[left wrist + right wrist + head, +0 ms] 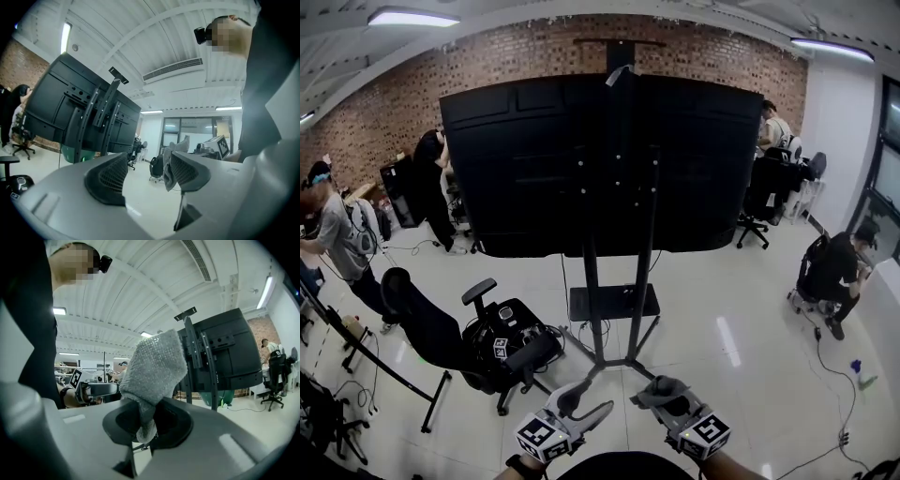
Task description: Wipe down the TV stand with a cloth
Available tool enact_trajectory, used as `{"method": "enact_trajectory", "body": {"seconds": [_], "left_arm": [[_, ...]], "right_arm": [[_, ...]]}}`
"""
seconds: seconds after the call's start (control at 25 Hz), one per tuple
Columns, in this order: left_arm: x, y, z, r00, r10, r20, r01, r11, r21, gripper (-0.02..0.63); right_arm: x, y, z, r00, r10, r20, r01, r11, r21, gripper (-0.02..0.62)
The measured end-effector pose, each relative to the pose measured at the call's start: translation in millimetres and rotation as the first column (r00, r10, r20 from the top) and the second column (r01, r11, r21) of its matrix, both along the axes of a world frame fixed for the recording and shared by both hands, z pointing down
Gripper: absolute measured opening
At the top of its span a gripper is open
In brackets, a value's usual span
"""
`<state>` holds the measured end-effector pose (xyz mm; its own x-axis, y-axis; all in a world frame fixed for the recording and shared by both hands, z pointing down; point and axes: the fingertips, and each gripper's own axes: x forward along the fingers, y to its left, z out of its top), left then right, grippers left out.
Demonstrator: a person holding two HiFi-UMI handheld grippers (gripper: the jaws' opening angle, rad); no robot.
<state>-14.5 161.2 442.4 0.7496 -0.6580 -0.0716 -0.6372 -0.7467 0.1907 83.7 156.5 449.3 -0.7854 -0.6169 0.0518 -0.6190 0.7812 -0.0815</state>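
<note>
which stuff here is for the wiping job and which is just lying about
For the job: TV stand; grey cloth, clamped in the right gripper; left gripper, open and empty.
Just about: black office chair; seated person at the right.

Cloth (157,364): lower end buried between pads of right gripper (149,420), extent unreadable. TV stand (211,380): base hidden behind gripper body, right gripper view.
</note>
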Motion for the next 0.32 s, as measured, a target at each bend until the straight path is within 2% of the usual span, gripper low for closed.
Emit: {"method": "enact_trajectory", "body": {"seconds": [0.32], "left_arm": [[5.1, 6.3, -7.0, 0.998, -0.053, -0.023, 0.052, 0.998, -0.029, 0.327]], "right_arm": [[3.2, 7.5, -5.7, 0.999, -0.047, -0.017, 0.047, 0.999, 0.012, 0.037]]}}
